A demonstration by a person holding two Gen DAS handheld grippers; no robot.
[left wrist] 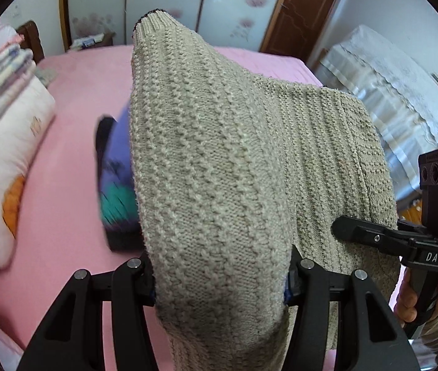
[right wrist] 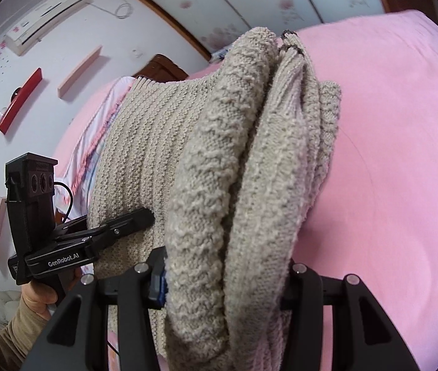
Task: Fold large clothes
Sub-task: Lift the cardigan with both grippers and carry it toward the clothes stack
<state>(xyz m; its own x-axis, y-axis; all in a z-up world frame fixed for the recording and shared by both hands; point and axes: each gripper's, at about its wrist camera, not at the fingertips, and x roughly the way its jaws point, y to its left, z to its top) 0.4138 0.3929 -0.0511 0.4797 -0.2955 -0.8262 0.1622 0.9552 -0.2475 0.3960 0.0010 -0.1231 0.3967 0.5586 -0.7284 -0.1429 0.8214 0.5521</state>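
A beige knitted sweater (left wrist: 219, 160) is lifted above the pink bed (left wrist: 64, 191). My left gripper (left wrist: 220, 281) is shut on a thick fold of it, which fills the middle of the left wrist view. My right gripper (right wrist: 223, 284) is shut on another bunched fold of the same sweater (right wrist: 219, 170), with several layers between the jaws. Each gripper shows in the other's view, the right one (left wrist: 342, 225) at the sweater's right edge, the left one (right wrist: 144, 215) at its left edge. The fingertips are hidden by the knit.
A folded purple, teal and black garment (left wrist: 113, 179) lies on the bed under the sweater. Pillows and folded bedding (left wrist: 5, 117) are stacked at the left. A covered piece of furniture (left wrist: 404, 99) stands right of the bed. Wardrobe doors (left wrist: 169, 0) are behind.
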